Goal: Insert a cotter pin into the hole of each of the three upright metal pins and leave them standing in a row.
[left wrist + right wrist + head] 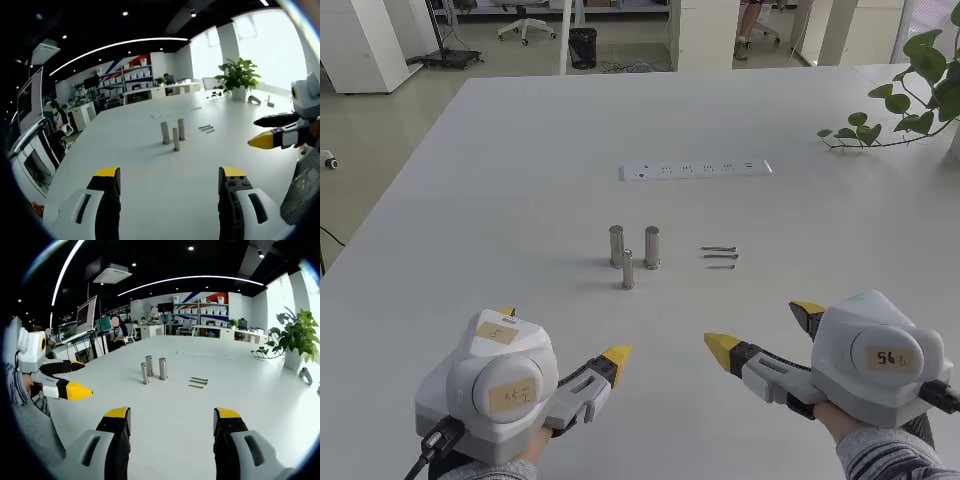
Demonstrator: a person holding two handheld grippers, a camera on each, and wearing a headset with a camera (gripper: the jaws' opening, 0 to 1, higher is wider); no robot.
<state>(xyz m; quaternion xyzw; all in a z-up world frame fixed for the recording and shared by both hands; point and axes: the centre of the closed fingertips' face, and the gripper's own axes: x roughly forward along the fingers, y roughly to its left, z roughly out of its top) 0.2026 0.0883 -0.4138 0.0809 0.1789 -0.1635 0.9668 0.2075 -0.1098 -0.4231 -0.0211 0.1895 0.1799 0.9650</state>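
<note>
Metal pins clustered on table, cotter pins just right, power strip behind, plant far right

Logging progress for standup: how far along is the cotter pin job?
Done: nothing inserted. The three metal pins stand upright in a cluster, not a row. In hand: nothing; left gripper and right gripper hover open, empty. Left: all three cotter pins, lying loose on the table beside them.

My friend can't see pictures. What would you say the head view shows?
Three metal pins stand upright, close together, on a white table, with three cotter pins lying just to their right. Nearer the camera, the left gripper and right gripper hover open, holding nothing.
</note>
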